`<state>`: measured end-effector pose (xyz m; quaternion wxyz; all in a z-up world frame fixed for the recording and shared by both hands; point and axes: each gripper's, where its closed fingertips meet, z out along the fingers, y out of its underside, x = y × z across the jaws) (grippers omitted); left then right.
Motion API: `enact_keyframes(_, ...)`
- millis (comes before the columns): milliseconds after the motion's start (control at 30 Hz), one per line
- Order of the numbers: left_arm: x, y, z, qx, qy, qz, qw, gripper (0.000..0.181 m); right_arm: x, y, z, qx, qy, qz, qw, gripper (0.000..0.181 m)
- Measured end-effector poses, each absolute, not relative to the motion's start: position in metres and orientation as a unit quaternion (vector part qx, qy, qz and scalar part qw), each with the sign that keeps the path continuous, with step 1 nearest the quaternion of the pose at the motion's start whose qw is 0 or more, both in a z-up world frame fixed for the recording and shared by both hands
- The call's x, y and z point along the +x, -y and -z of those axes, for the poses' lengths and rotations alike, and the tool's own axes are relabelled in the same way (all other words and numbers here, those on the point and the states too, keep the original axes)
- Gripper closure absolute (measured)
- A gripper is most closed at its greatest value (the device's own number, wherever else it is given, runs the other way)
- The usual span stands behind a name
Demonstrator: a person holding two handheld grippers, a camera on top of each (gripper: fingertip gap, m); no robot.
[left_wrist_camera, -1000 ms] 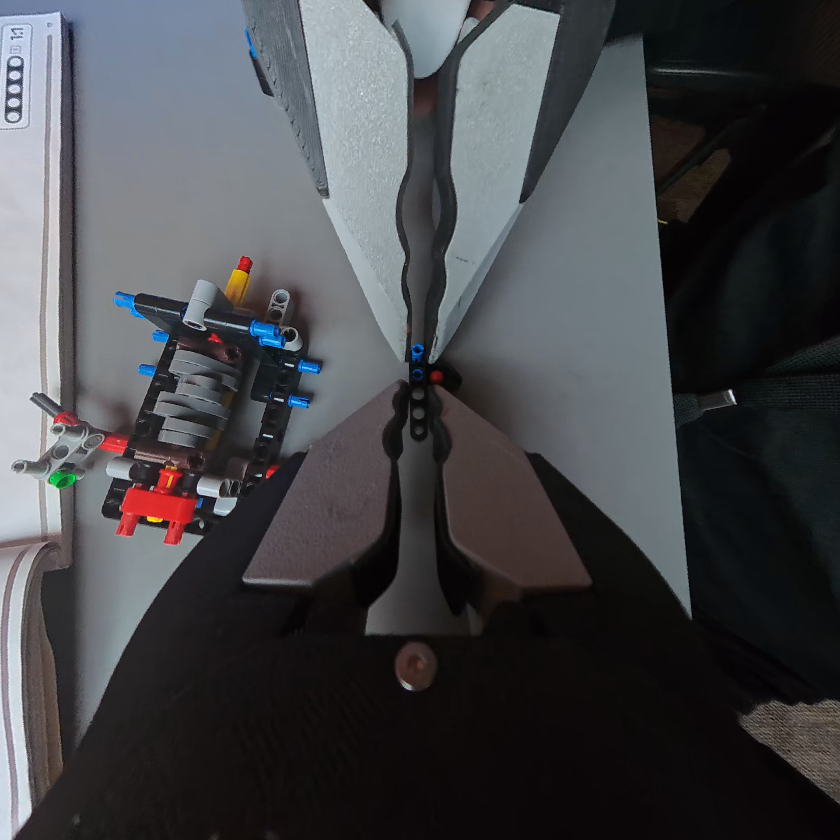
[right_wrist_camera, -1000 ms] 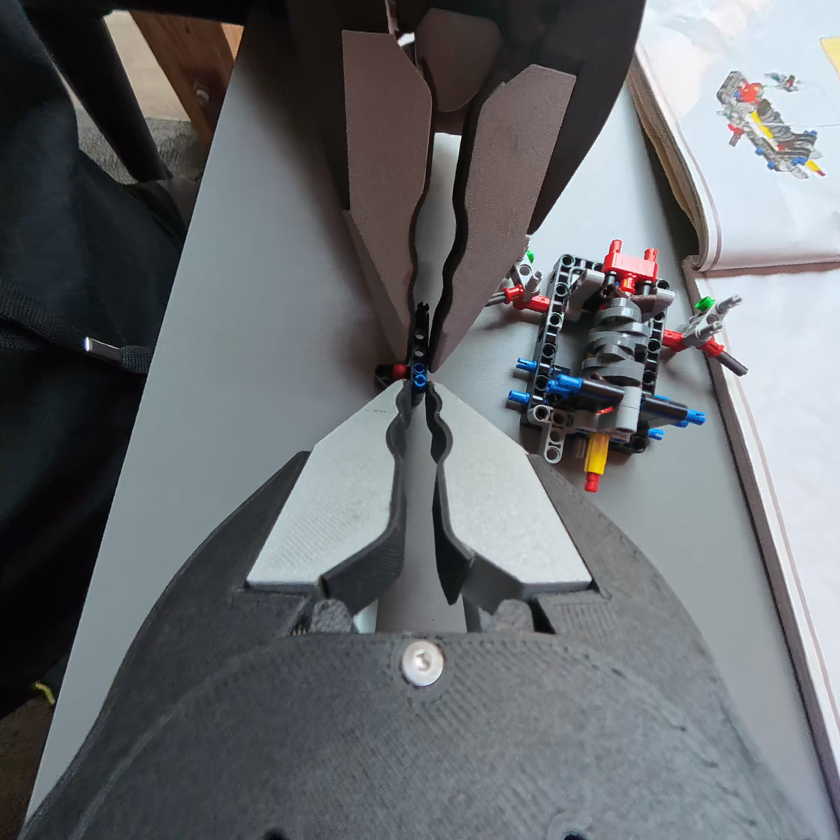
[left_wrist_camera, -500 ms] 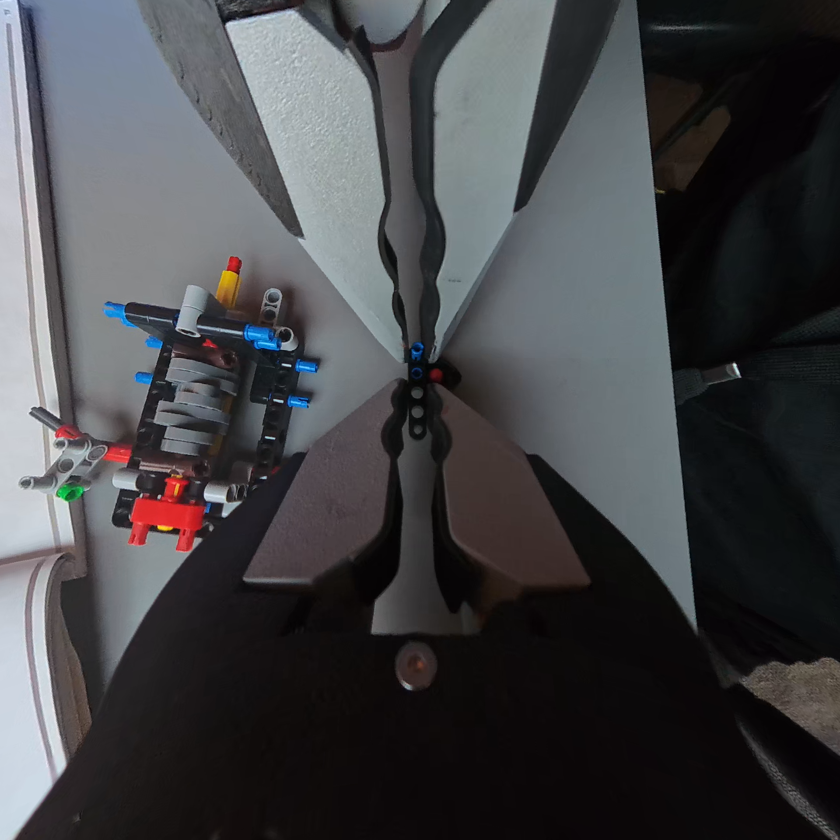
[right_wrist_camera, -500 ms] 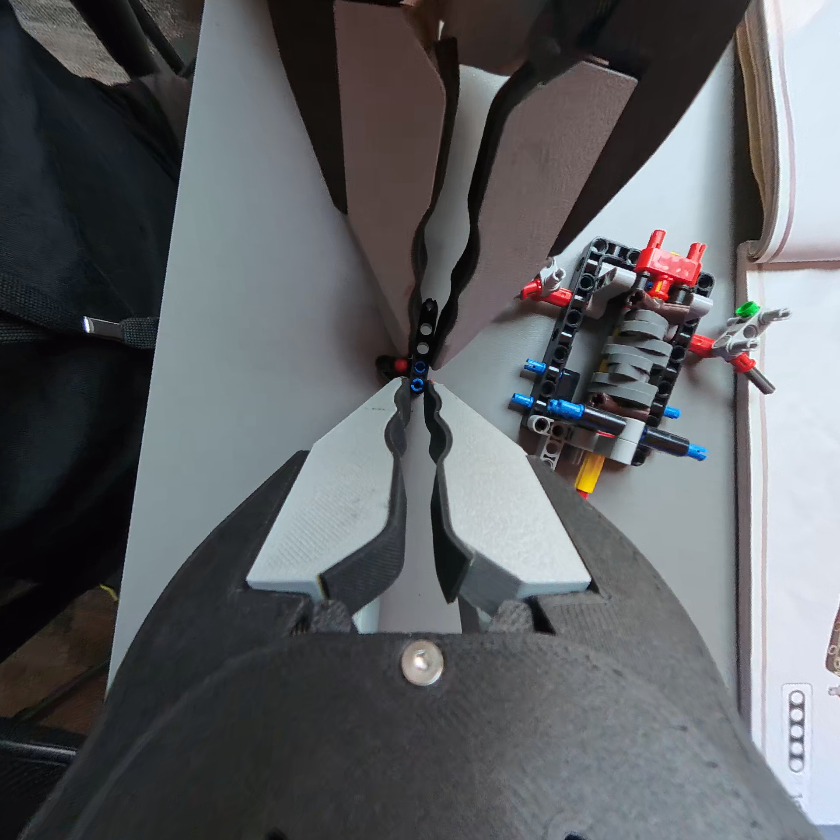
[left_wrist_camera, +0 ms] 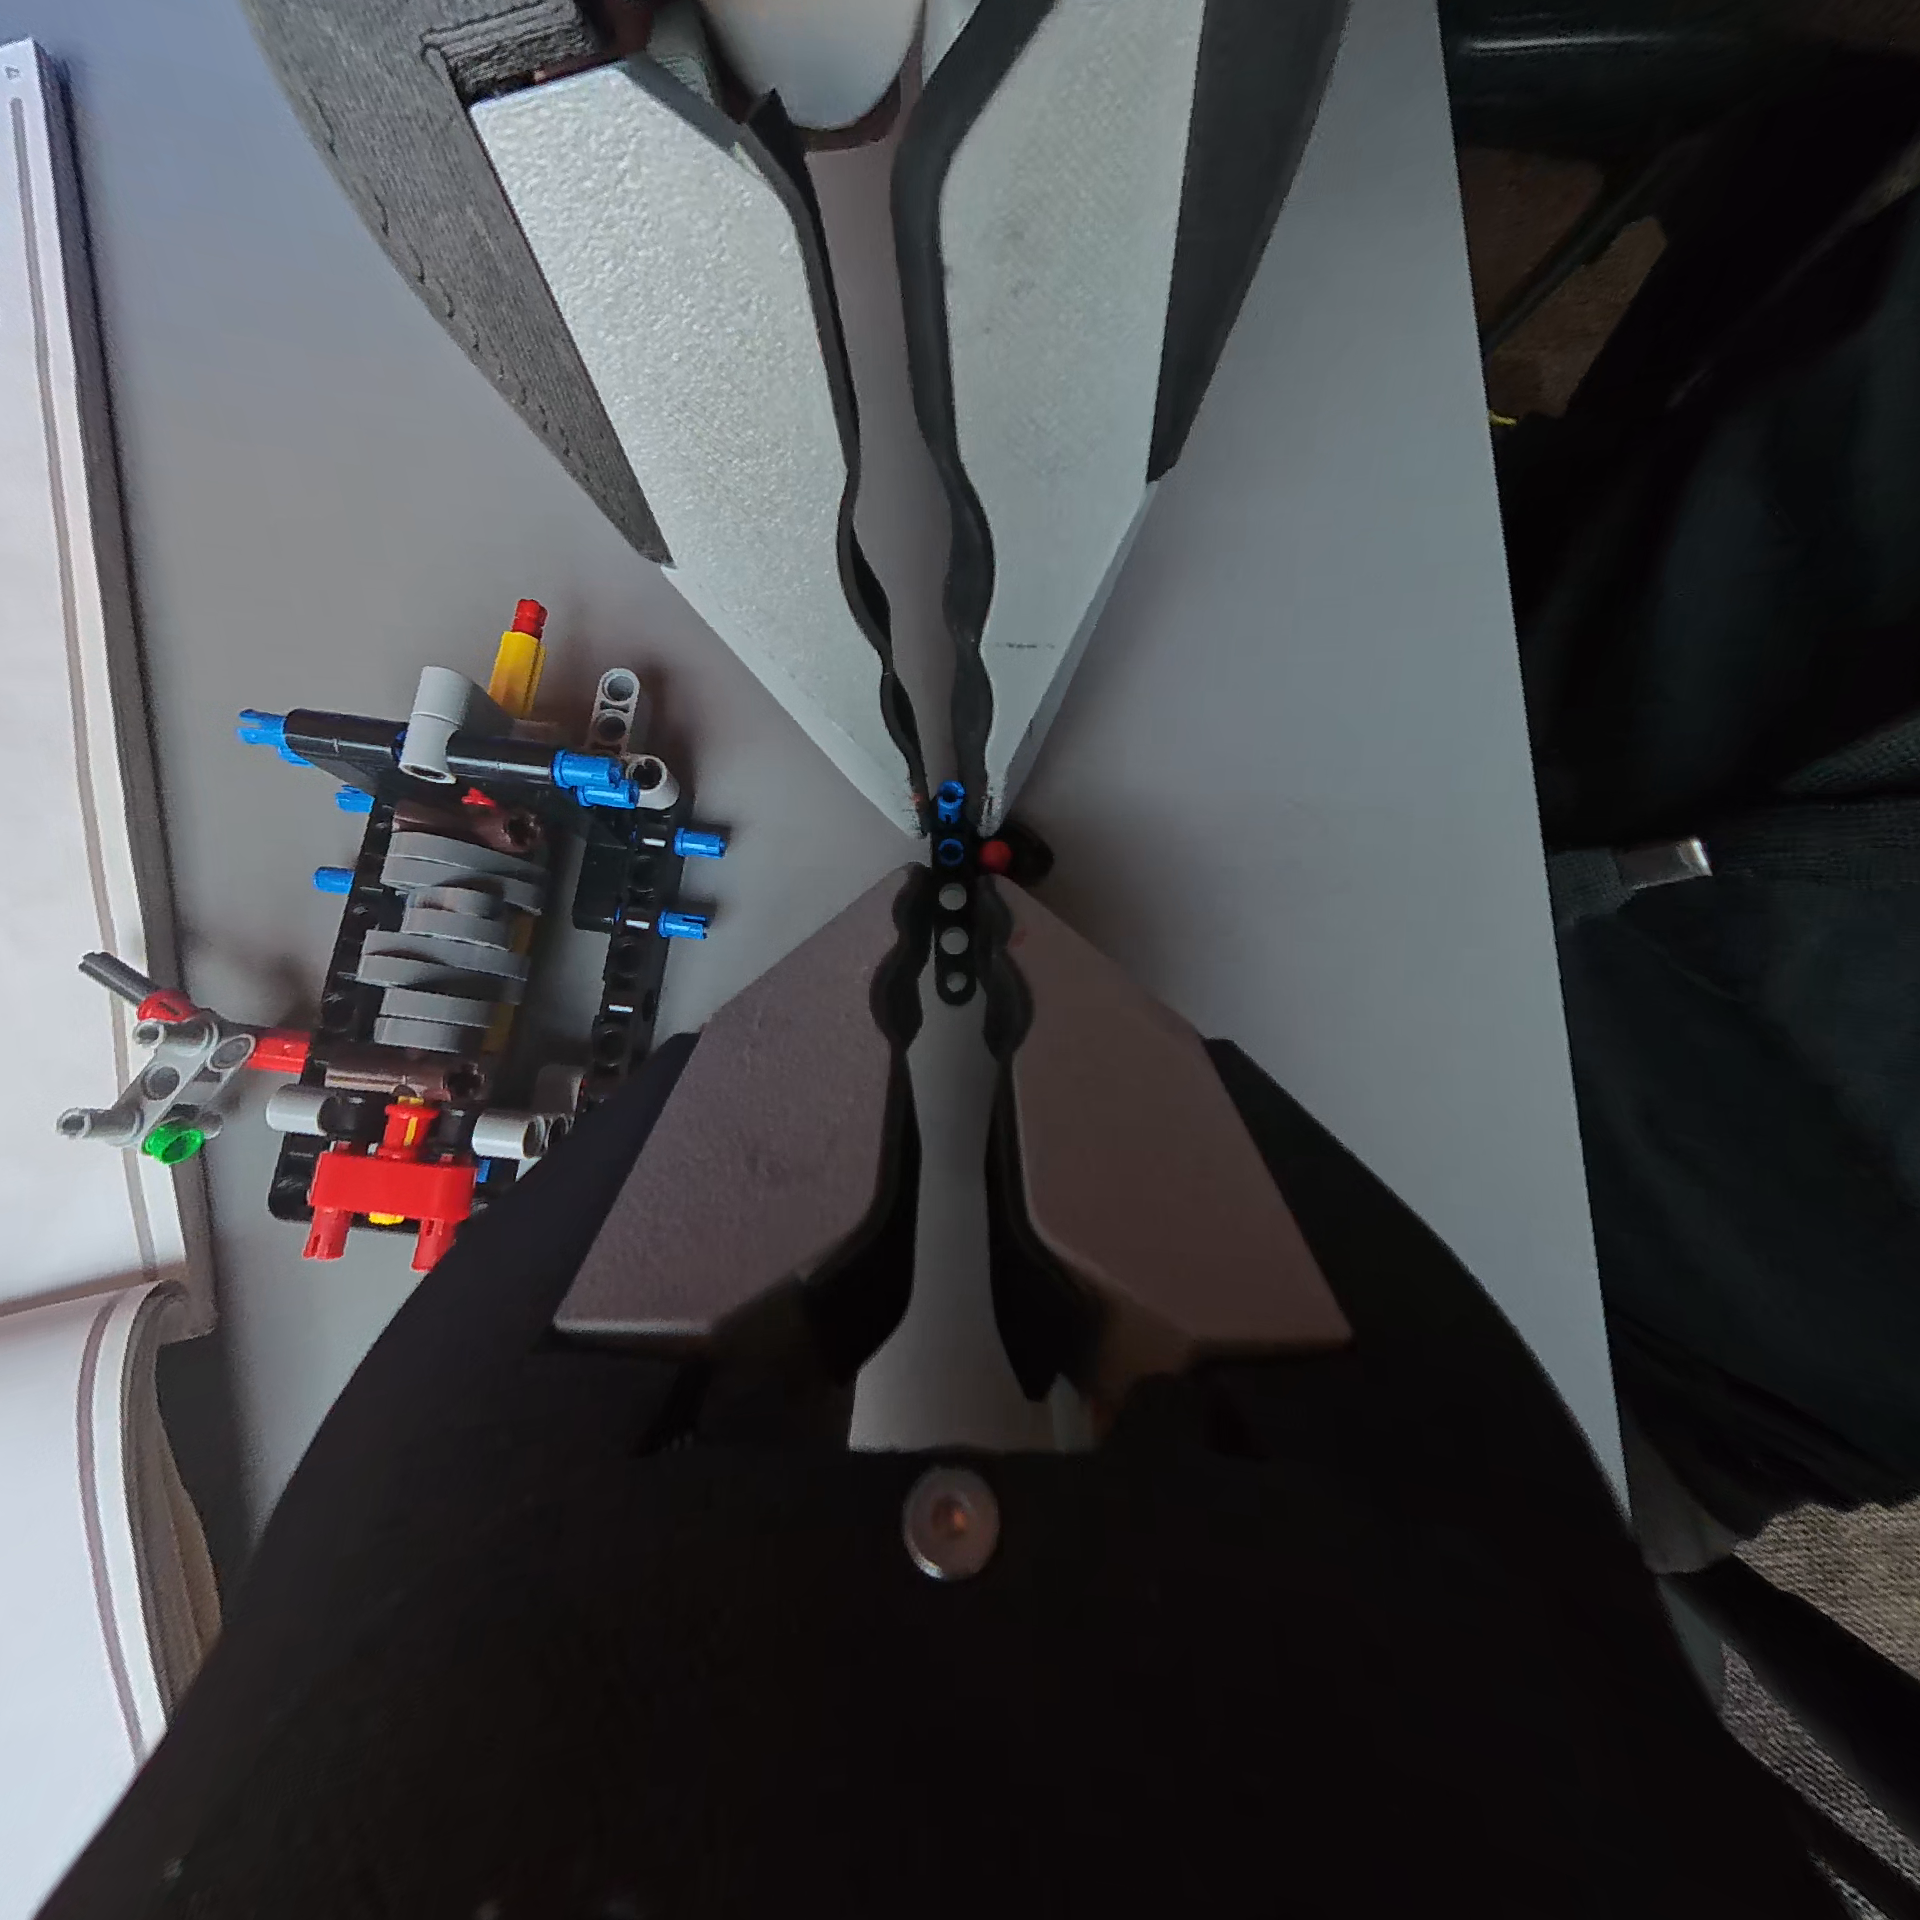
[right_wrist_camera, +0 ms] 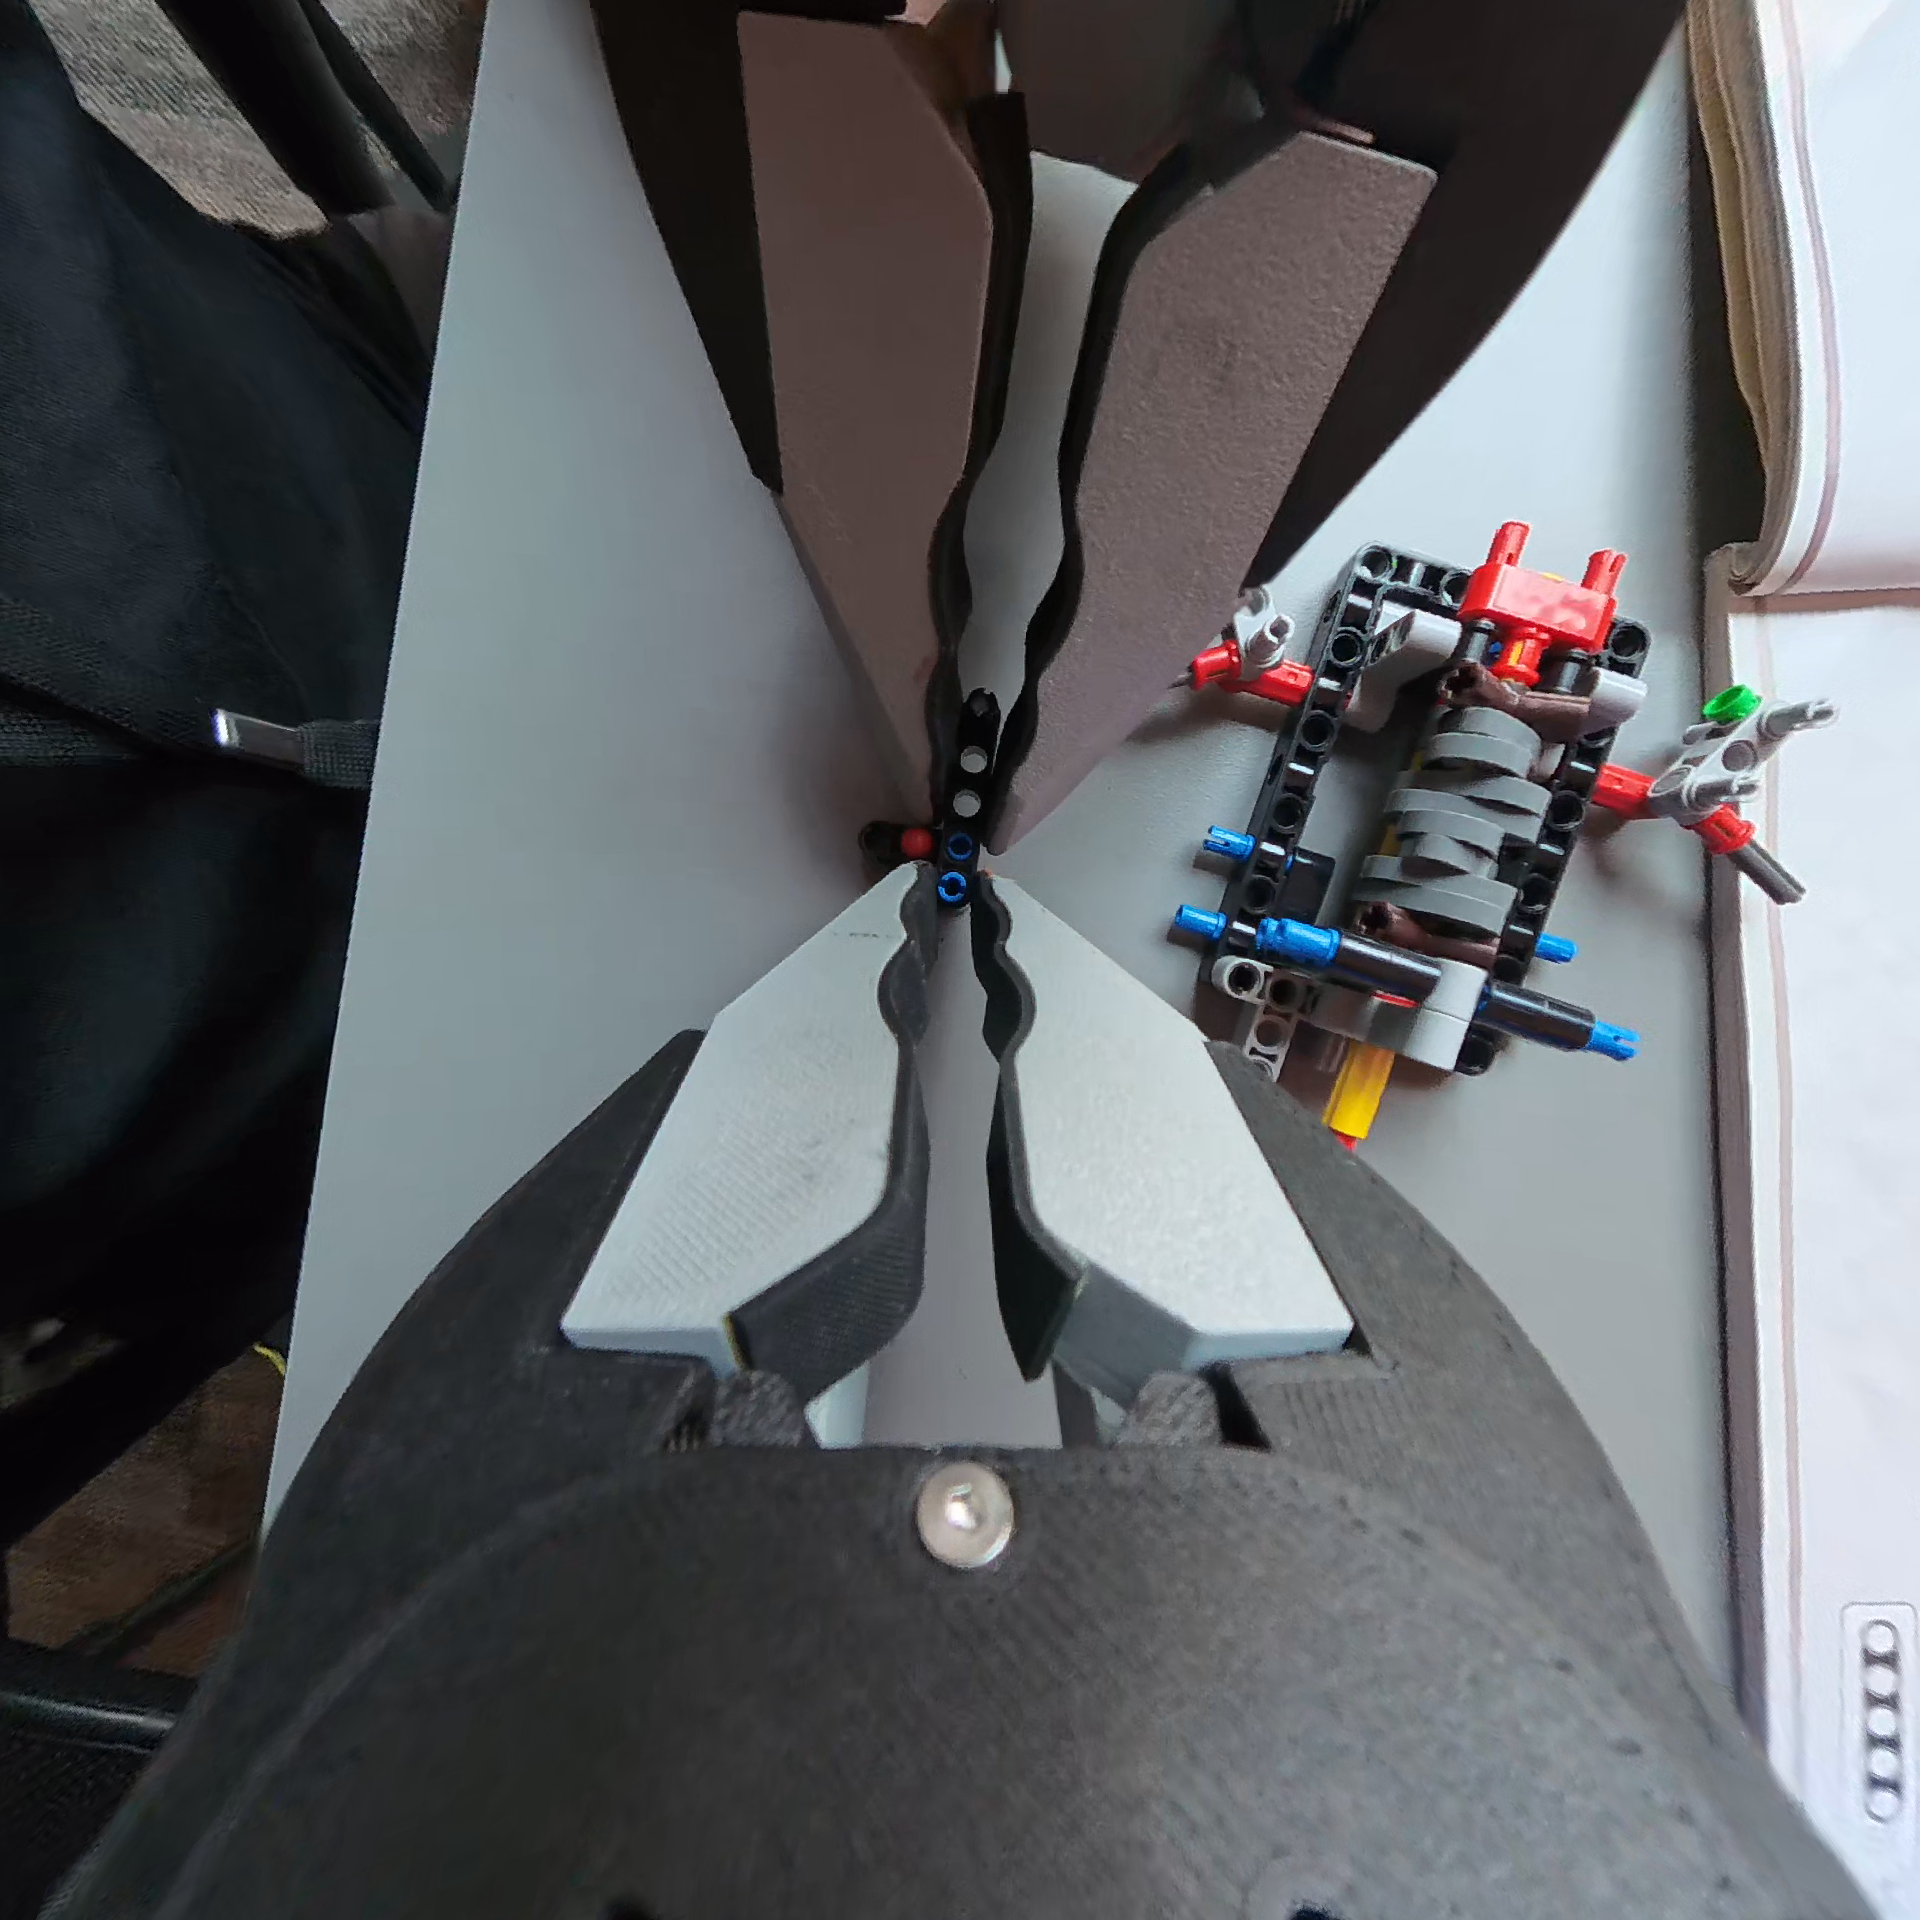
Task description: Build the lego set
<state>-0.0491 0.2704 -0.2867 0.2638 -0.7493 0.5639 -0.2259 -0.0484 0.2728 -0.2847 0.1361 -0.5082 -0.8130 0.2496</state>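
Jaws of both grippers pinch opposite ends of one thin black plastic holed beam [left_wrist_camera: 954,940]; light, stiff, probably slippery, so grip its flat faces.

**No readable writing, only a printed marking on the booklet**

The open booklet [right_wrist_camera: 1860,935] lies beside the lego model [right_wrist_camera: 1455,821]. Near the booklet's lower page corner, on the side away from the model, stands a small framed strip of printed circles [right_wrist_camera: 1881,1725]. Its characters are too small and blurred to make out.
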Motion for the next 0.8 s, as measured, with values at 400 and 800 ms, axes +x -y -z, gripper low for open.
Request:
enact_keyframes(400, -0.046, -0.293, 0.244, -0.731, -0.470, 0.313, 0.384, 0.177, -0.050, -0.283, 0.232, -0.530, 0.658, -0.471, 0.254, 0.141)
enact_keyframes(800, -0.039, -0.293, 0.205, -0.674, -0.397, 0.376, 0.497, 0.176, -0.060, -0.277, 0.200, -0.500, 0.556, -0.604, 0.276, 0.139)
